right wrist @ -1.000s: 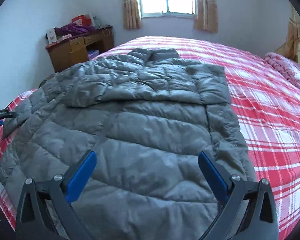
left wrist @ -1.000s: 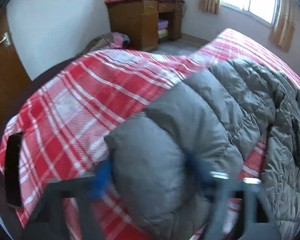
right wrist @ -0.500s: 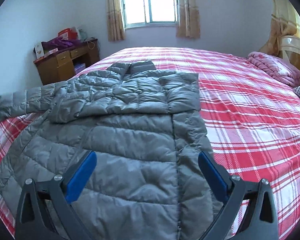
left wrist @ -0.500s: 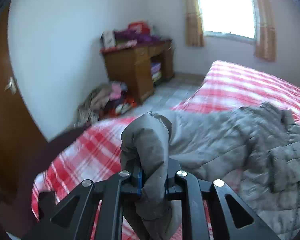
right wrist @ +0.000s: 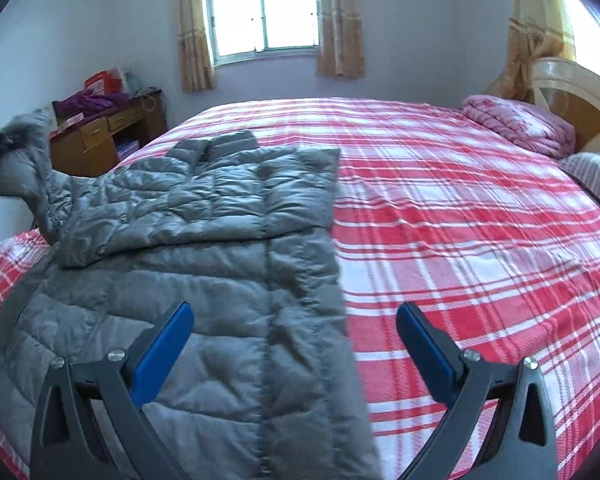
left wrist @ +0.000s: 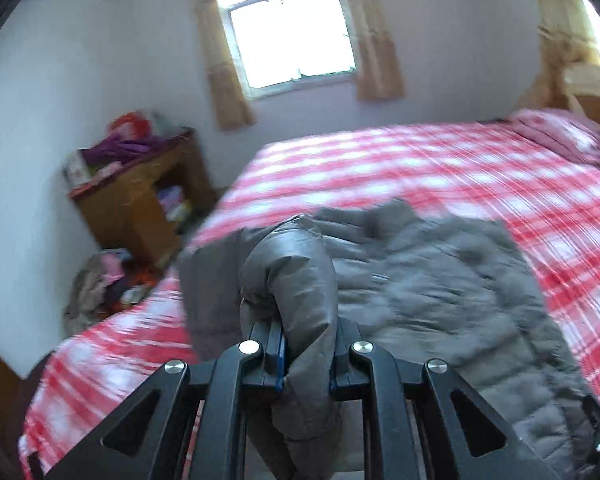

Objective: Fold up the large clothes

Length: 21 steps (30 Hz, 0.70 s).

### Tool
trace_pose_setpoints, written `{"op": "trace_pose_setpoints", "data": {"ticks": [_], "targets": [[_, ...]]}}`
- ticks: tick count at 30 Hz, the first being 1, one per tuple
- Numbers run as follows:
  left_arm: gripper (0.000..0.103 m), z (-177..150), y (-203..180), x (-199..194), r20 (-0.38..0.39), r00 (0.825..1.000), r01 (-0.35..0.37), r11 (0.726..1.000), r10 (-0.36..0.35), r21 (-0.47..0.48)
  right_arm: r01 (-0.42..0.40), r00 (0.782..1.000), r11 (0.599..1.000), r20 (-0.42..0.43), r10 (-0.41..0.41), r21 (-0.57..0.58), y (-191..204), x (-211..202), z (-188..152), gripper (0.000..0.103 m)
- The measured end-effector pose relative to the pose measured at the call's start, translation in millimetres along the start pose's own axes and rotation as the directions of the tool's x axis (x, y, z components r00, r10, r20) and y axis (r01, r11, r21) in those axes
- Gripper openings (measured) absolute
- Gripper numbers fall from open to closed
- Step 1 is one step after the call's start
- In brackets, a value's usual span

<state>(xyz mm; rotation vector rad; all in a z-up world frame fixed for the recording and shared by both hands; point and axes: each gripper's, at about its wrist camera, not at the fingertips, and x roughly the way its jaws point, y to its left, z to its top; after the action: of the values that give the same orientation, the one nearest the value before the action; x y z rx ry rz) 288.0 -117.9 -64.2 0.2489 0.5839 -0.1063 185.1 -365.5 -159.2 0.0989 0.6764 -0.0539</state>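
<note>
That grey puffer jacket (right wrist: 204, 248) sprawled across the red plaid bedspread (right wrist: 460, 232) looks light, squashy and slick, so the left gripper (left wrist: 305, 354) pinching its sleeve cuff (left wrist: 296, 280) seems sensible, while the right gripper (right wrist: 294, 344) hangs wide open above the hem.

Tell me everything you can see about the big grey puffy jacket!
The grey jacket looks soft, shiny and quilted in puffy rows. It lies spread on the red plaid bed, one sleeve already folded across its chest. The left gripper pinches the other sleeve, lifting it. The right gripper hovers open above the hem.
</note>
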Motion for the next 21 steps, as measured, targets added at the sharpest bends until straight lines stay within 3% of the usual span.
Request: {"op": "trace_pose_setpoints", "data": {"ticks": [1,3,5,8,11,14,16,18,21], "targets": [[0.020,-3.3,-19.4,4.7,-0.007,1.000,0.024,1.000,-0.023,0.014,0.005,1.000,1.000,-0.002,-0.005,0.006,-4.0,0.5,-0.5,0.103],[0.042,-7.3,-52.8,11.5,-0.035,0.998,0.045,0.997,-0.043,0.057,0.012,1.000,1.000,-0.013,-0.012,0.021,-12.6,2.5,-2.1,0.103],[0.080,-9.0,-76.8,5.5,-0.006,0.999,0.037,0.995,-0.037,0.097,0.018,1.000,0.999,-0.022,-0.018,0.027,-19.1,3.8,-3.1,0.103],[0.084,-11.8,-80.8,-17.2,0.088,0.994,0.054,0.991,-0.065,0.125,0.021,0.999,0.999,-0.039,-0.020,0.031,-25.3,4.5,-1.8,0.103],[0.094,-13.4,-55.7,-29.6,0.139,0.989,0.041,0.992,-0.058,0.119,0.010,0.999,0.999,-0.041,-0.009,0.043,-27.6,2.2,4.7,0.103],[0.096,-22.8,-13.8,-13.9,0.128,0.991,-0.055,0.995,0.045,0.078,-0.030,0.998,0.998,-0.046,0.032,0.047,-17.1,2.7,18.2,0.103],[0.096,-40.3,21.7,10.9,0.057,0.982,-0.183,0.981,0.179,0.064,-0.082,0.995,0.996,-0.046,0.083,0.035,-0.3,4.1,30.2,0.103],[0.096,-61.7,61.8,41.1,-0.065,0.958,-0.278,0.960,0.279,0.027,-0.164,0.984,0.986,-0.065,0.166,0.042,19.6,11.7,42.3,0.103],[0.096,-96.2,121.0,77.9,-0.242,0.891,-0.407,0.912,0.385,-0.048,-0.271,0.957,0.961,-0.098,0.275,0.049,54.3,32.1,55.7,0.103]]}}
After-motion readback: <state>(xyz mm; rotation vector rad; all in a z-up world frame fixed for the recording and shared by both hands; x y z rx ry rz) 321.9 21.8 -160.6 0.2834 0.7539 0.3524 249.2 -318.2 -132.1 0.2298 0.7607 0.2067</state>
